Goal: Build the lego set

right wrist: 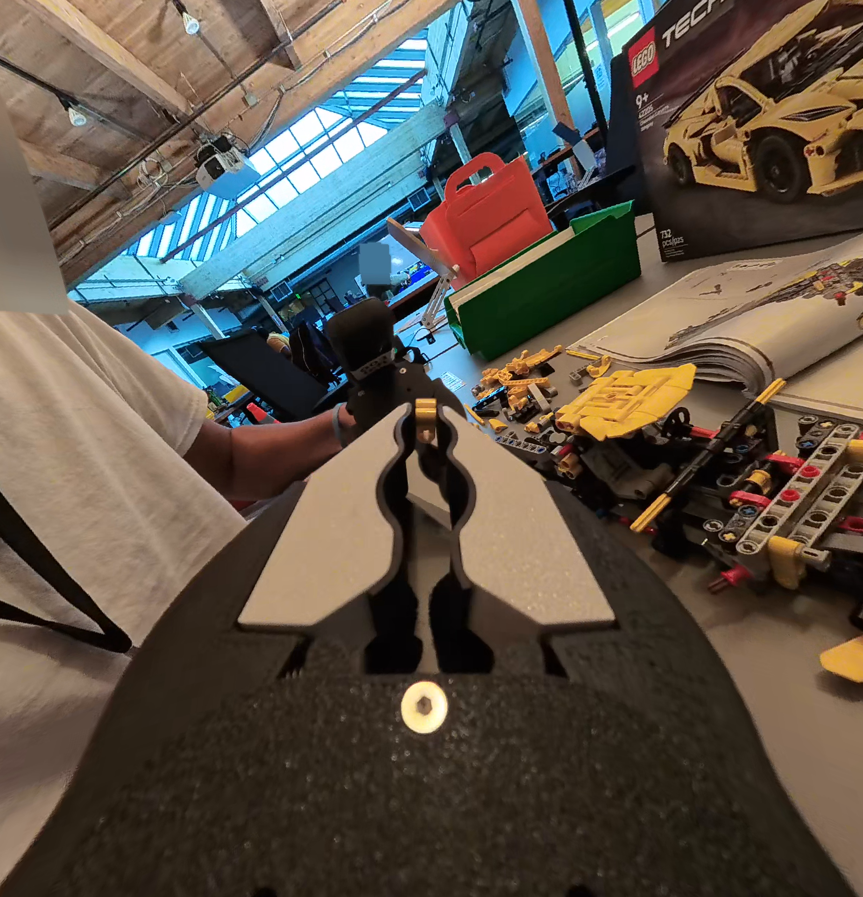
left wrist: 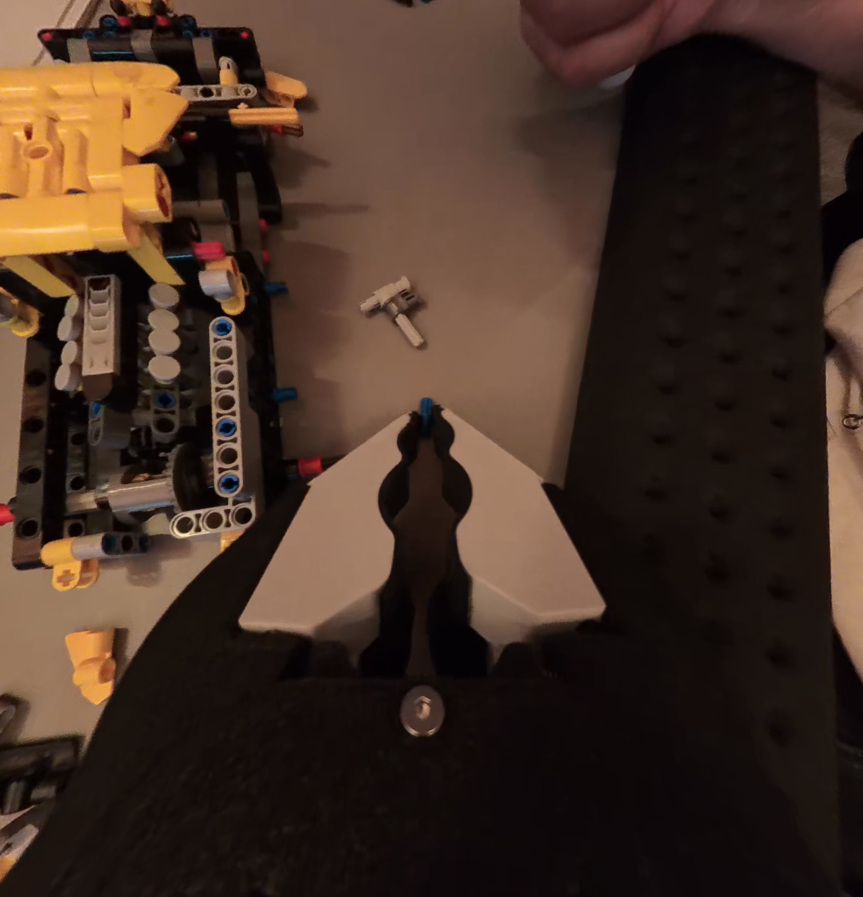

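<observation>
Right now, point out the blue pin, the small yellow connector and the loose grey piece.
blue pin (left wrist: pixel 425 410), left wrist view, exposed tip.
small yellow connector (right wrist: pixel 425 416), right wrist view, its middle.
loose grey piece (left wrist: pixel 393 304), left wrist view, its body.

A plain beige table (left wrist: pixel 444 170) carries the half-built yellow-and-black brick car chassis (left wrist: pixel 128 315) at left and a small grey axle connector piece (left wrist: pixel 394 307) mid-frame.

2 tools (left wrist: pixel 425 422) (right wrist: pixel 424 422), 1 blue pin (left wrist: pixel 425 410), 1 yellow connector (right wrist: pixel 425 418), 1 part-built car (left wrist: pixel 128 301), 1 box (right wrist: pixel 759 121), 1 manual (right wrist: pixel 711 315), 1 green bin (right wrist: pixel 551 286)
</observation>
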A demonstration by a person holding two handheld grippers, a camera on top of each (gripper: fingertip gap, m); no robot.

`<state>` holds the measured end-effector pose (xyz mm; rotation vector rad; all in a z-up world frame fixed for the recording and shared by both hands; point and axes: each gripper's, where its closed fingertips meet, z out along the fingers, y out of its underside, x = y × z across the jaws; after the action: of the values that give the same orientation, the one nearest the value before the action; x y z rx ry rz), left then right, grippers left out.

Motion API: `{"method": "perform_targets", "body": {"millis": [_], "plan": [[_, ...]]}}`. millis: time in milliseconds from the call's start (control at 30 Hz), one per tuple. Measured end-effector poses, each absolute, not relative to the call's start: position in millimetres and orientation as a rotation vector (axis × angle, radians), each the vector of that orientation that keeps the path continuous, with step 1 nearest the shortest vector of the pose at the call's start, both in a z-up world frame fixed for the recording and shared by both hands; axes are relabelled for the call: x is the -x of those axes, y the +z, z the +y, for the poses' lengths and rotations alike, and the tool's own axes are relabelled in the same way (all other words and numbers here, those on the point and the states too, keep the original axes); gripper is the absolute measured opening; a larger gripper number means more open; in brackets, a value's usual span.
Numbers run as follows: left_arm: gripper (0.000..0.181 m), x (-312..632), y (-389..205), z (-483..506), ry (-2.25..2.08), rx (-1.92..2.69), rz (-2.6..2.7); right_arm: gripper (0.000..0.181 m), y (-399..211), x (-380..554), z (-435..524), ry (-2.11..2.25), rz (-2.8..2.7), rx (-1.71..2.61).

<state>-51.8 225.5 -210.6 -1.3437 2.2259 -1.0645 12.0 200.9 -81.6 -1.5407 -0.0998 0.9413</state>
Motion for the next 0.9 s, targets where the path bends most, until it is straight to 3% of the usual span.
{"method": "perform_targets", "body": {"millis": [167,333,500,900], "plan": [[0.005,52.8,-208.1,225.9,-1.016,1.301,2.235,0.007,-91.4,-12.3,206.6,0.904,-0.081,1.593],[0.005,44.7,-132.0,208.8,-1.029,0.875,2.050,0.007,-104.2,20.2,212.3,0.981,-0.177,1.691],[0.005,45.0,-95.6,201.8,-0.908,0.730,2.038,0.007,-88.6,25.8,219.3,1.200,-0.099,1.624],[0.005,42.8,-90.8,205.3,-0.879,0.762,2.073,0.007,-83.9,34.7,216.6,1.280,-0.085,1.588]]}}
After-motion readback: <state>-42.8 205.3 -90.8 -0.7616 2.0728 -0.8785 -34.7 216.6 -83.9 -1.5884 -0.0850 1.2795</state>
